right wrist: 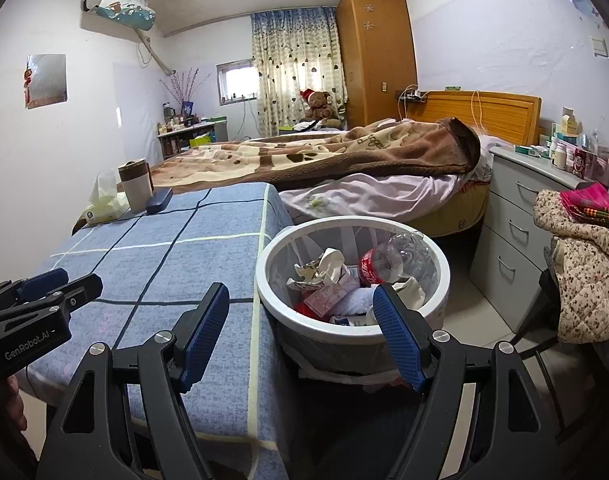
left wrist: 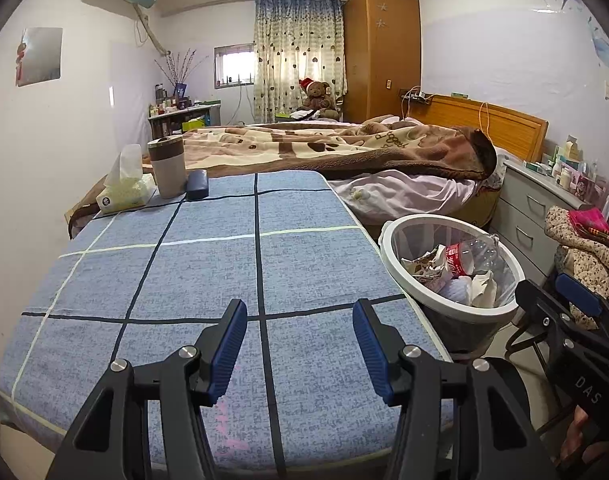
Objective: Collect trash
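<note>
**Both claws empty beside a filled bin**

Blue-padded fingers of the left gripper [left wrist: 298, 346] stand apart over the checked blue tablecloth [left wrist: 208, 264], nothing between them. To its right, the right gripper [right wrist: 302, 330] is spread wider, also empty, poised at the near rim of the white bin [right wrist: 272, 292], which stands on the floor against the table's edge. Inside lie crumpled paper [right wrist: 324, 266], a crushed plastic bottle [right wrist: 388, 260] with a red label, and a pink box [right wrist: 324, 298]. At the table's far end sit a tissue pack [left wrist: 124, 192], a cup [left wrist: 168, 166] and a dark case [left wrist: 197, 185].
</note>
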### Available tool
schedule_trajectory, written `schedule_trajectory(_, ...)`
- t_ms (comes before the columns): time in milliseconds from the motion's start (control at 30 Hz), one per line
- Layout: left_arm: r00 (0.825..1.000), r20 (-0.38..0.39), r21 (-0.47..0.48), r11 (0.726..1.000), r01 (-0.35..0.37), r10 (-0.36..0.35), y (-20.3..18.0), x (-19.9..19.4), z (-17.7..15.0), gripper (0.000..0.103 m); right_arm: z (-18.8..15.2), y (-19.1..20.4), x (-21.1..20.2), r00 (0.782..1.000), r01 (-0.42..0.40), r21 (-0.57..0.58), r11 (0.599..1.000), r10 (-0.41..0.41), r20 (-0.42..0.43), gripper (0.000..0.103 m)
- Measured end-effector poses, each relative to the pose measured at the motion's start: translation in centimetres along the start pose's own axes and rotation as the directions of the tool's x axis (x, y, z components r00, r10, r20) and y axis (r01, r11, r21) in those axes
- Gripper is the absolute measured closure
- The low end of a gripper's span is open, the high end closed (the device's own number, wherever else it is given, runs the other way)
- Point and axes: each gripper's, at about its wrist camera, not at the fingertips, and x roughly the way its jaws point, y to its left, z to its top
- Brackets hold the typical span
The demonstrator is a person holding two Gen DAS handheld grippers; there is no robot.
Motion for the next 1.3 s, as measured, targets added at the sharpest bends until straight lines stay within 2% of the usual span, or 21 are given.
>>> schedule_trajectory(1300, 1.0, 0.011, -0.008, 1.0, 0.009, -0.009, 0.13, -0.23, -0.03, 0.048, 0.22, 0.22, -0.4, 1.0, -0.001, -0.003, 1.0, 0.001, 0.009, 0.027)
